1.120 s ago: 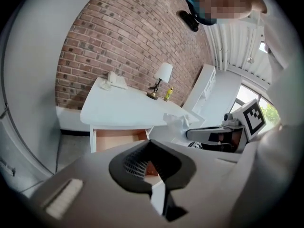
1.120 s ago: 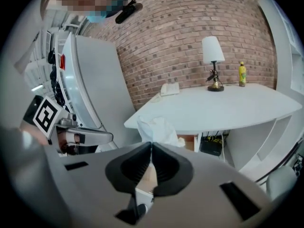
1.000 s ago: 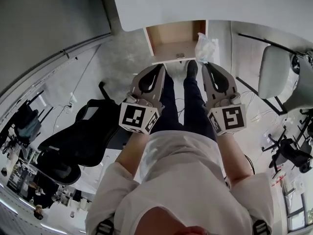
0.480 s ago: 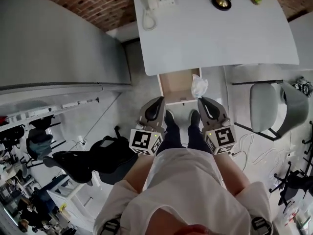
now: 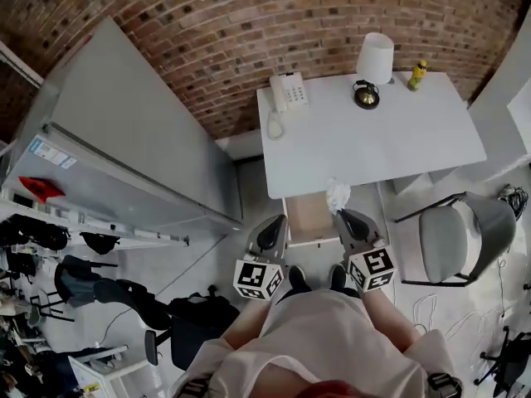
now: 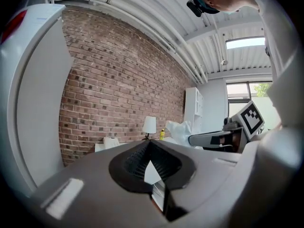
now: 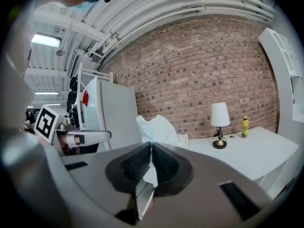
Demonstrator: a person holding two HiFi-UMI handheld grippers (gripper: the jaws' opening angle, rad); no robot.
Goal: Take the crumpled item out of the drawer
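Bag (image 5: 338,196), crumpled and white, hangs pinched in the clenched right gripper (image 5: 342,215) at 1 o'clock of the open drawer (image 5: 309,222), apparently clear of it, so removal looks nearly done, while the left gripper (image 5: 275,222) is clenched on nothing.

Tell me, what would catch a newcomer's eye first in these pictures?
A crumpled white bag stands out first, pinched in the shut jaws of the right gripper, close by the open wooden drawer under the white desk. Behind the desk, the red brick wall fills the background, with a white lamp at the desk's far edge.
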